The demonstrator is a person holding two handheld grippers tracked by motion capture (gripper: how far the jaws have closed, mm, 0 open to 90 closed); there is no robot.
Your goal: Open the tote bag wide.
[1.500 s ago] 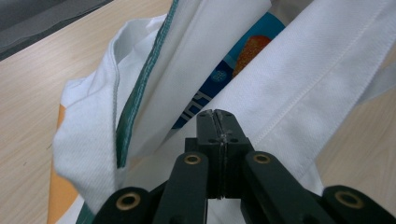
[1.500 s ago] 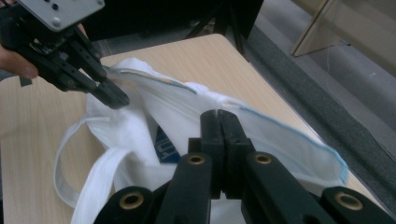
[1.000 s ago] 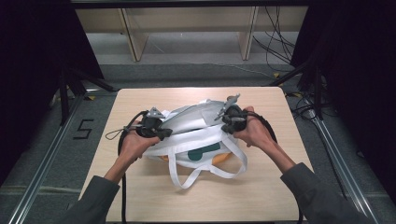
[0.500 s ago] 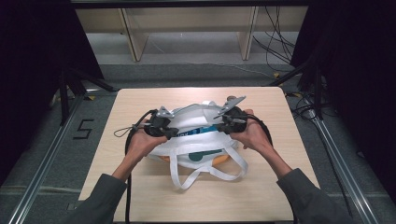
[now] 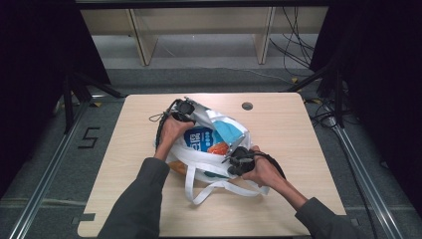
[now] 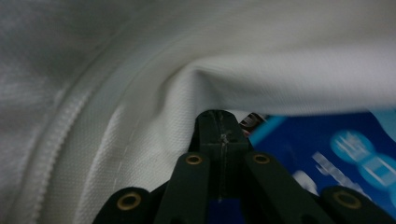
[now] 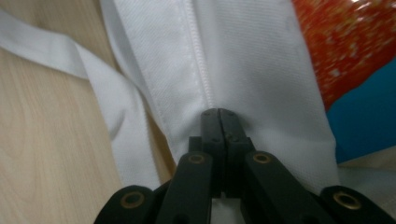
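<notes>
On the pale wooden worktop [image 5: 278,129], near its middle — a white woven-fabric tote bag [image 5: 199,164] with long white strap handles, mouth pulled wide over a blue printed packet [image 5: 198,140] and an orange-red packet [image 5: 219,148]. Left gripper [image 5: 191,110] pinches the far rim, right gripper [image 5: 230,160] the near rim, each gripper's fingers fully clamped on the cloth. To do this well — hold both pinches firm and spread evenly, or a hem likely slips free.

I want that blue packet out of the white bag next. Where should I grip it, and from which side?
Grip the blue packet at its upper edge, coming straight down through the mouth of the white bag: both grippers hold the rims apart, and only the packet's top face lies exposed there, beside an orange packet.
</notes>
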